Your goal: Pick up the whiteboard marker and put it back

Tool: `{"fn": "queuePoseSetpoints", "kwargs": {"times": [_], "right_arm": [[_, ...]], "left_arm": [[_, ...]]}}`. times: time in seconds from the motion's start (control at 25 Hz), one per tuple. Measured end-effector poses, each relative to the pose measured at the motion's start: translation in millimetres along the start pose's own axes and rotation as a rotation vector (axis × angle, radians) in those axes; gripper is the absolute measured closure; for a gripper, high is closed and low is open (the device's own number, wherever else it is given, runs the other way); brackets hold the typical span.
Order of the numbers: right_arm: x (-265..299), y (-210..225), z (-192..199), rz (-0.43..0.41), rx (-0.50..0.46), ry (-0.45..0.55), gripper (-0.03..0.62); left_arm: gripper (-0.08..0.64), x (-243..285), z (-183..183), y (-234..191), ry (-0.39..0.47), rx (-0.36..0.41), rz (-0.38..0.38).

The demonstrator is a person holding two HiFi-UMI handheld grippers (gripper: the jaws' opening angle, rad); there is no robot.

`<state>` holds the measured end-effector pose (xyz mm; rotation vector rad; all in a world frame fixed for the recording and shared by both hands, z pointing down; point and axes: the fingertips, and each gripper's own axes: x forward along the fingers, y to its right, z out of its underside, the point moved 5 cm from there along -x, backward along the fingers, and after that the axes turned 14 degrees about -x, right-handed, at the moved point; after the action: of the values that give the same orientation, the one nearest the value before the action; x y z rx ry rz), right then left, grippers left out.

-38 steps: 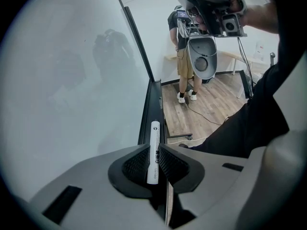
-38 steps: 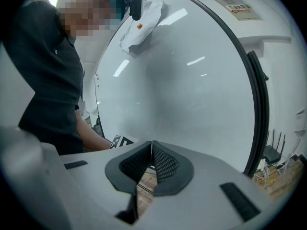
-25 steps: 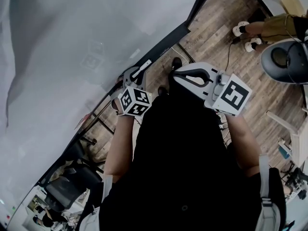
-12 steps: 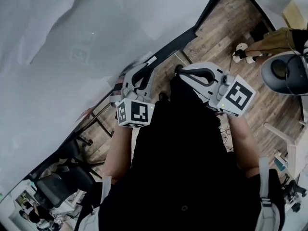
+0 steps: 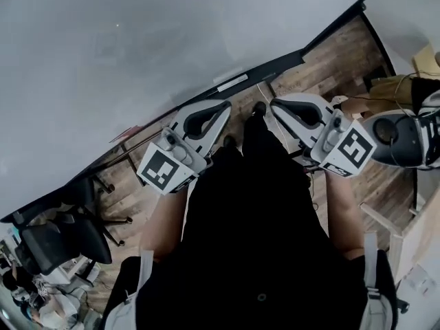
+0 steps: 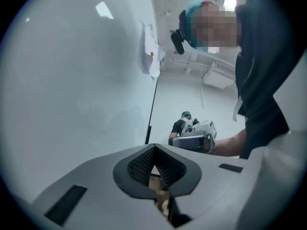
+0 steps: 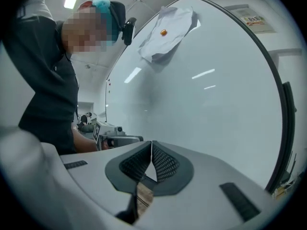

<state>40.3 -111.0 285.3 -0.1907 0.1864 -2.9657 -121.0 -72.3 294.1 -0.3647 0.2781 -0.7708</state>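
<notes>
A white whiteboard marker (image 5: 231, 83) lies on the dark tray (image 5: 289, 59) along the bottom edge of the whiteboard (image 5: 137, 40). My left gripper (image 5: 226, 106) hovers just below the tray, apart from the marker. Its jaws have just closed and meet with nothing between them, as the left gripper view (image 6: 154, 148) confirms. My right gripper (image 5: 273, 104) is held beside it, also shut and empty (image 7: 151, 143). Each gripper shows in the other's view: the right gripper (image 6: 194, 135) and the left gripper (image 7: 115, 138), both in front of the whiteboard.
A crumpled paper (image 7: 165, 30) is pinned to the whiteboard by a small magnet. An office chair (image 5: 62, 243) stands at the lower left on the wooden floor (image 5: 330, 60). A round grey device (image 5: 399, 136) and light wooden furniture (image 5: 419, 232) are at the right.
The left gripper has risen away from the tray, rolled over and shut its jaws; the marker stays on the tray. The right gripper has lifted slightly.
</notes>
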Motion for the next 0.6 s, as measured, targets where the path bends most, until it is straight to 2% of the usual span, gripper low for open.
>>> {"fn": "queuePoseSetpoints", "kwargs": {"times": [0.08, 0.16, 0.36, 0.48, 0.6], "right_arm": [[4, -5, -6, -0.011, 0.013, 0.032, 0.572], [7, -9, -11, -0.016, 0.033, 0.069, 0.572], [10, -14, -2, 0.011, 0.072, 0.111, 0.572], [14, -20, 3, -0.024, 0.093, 0.116, 0.573], [22, -27, 1, -0.07, 0.07, 0.105, 0.573]], "left_arm": [[0.548, -11, -4, 4, 0.059, -0.071, 0.063], [0.548, -19, -8, 7, 0.09, -0.077, 0.083], [0.548, -24, -5, 8, 0.091, -0.093, 0.085], [0.548, -23, -3, 7, 0.081, -0.108, 0.108], [0.548, -23, -2, 4, 0.064, -0.137, 0.125]]}}
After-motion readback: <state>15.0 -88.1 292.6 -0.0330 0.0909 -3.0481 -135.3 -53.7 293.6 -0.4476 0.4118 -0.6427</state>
